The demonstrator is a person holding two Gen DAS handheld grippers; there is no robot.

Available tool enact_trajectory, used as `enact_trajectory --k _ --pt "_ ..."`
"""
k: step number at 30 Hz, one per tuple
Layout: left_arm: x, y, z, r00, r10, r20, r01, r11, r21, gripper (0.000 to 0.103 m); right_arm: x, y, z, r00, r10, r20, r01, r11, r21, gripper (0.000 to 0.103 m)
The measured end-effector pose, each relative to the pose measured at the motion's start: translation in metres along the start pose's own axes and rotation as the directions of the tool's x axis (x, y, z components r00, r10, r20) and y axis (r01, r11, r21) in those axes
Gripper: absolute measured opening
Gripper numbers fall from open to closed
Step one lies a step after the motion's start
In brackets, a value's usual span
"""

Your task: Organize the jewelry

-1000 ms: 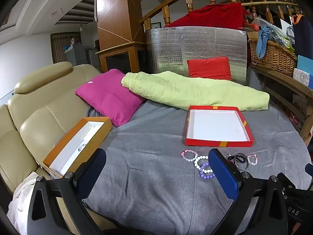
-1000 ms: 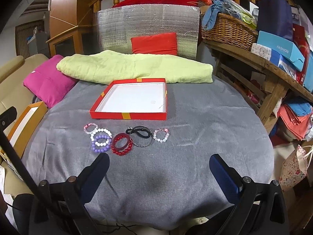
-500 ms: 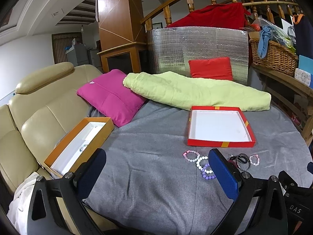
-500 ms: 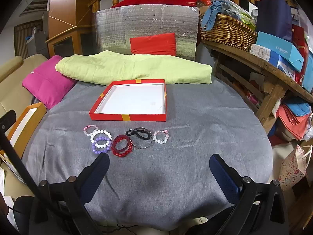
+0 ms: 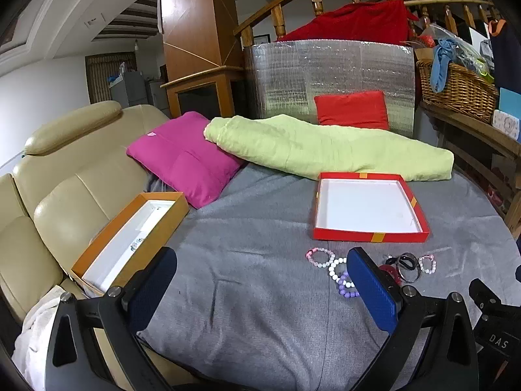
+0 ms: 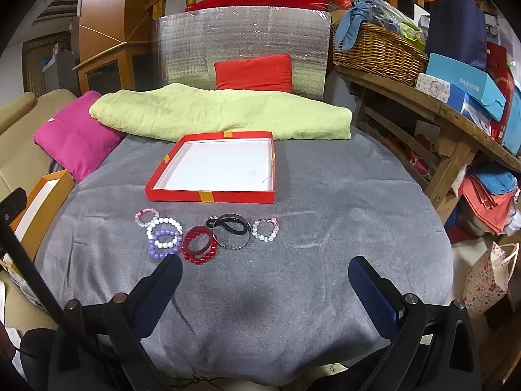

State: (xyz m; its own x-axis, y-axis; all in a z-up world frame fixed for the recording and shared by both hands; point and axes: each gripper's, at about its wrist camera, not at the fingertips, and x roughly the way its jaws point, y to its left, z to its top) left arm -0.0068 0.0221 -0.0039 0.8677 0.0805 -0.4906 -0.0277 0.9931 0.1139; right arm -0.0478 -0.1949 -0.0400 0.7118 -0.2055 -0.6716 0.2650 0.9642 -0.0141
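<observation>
Bracelets (image 6: 202, 233) lie clustered just beyond the right tongs (image 6: 263, 278), both right and left tongs (image 5: 260, 270) released, grasping nothing.

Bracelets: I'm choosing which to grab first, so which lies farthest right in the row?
The pale pink-and-white beaded bracelet, alone beside the black-banded metal bangle.

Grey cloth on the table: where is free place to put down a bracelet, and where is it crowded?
Free: the grey cloth right of the red box, the near strip before the right gripper, and the box's white floor. Crowded: the bracelet cluster just in front of the box.
</observation>
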Motion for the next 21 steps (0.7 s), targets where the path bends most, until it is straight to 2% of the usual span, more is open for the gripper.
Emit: enact_trajectory --k 15,17,19,21 --pt "0.036 -0.016 -0.005 0.999 -0.017 -0.051 0.019 1.0 0.022 0.103 0.039 -0.018 0.003 0.998 -0.007 -0.055 0.009 0.999 0.033 0.103" --pt "0.046 -0.017 -0.008 0.996 -0.046 -0.074 0.048 0.999 0.022 0.103 0.046 -0.024 0.002 0.998 0.014 -0.064 -0.012 0.999 0.041 0.103" --pt "0.063 -0.017 -0.012 0.987 -0.11 -0.115 0.111 0.994 0.004 0.103 0.056 -0.035 0.001 0.995 0.062 -0.075 -0.058 0.996 0.061 0.103" --pt "0.084 -0.017 -0.02 0.97 -0.178 -0.163 0.176 0.984 -0.023 0.103 0.069 -0.046 0.002 0.99 0.112 -0.087 -0.106 0.992 0.074 0.102"
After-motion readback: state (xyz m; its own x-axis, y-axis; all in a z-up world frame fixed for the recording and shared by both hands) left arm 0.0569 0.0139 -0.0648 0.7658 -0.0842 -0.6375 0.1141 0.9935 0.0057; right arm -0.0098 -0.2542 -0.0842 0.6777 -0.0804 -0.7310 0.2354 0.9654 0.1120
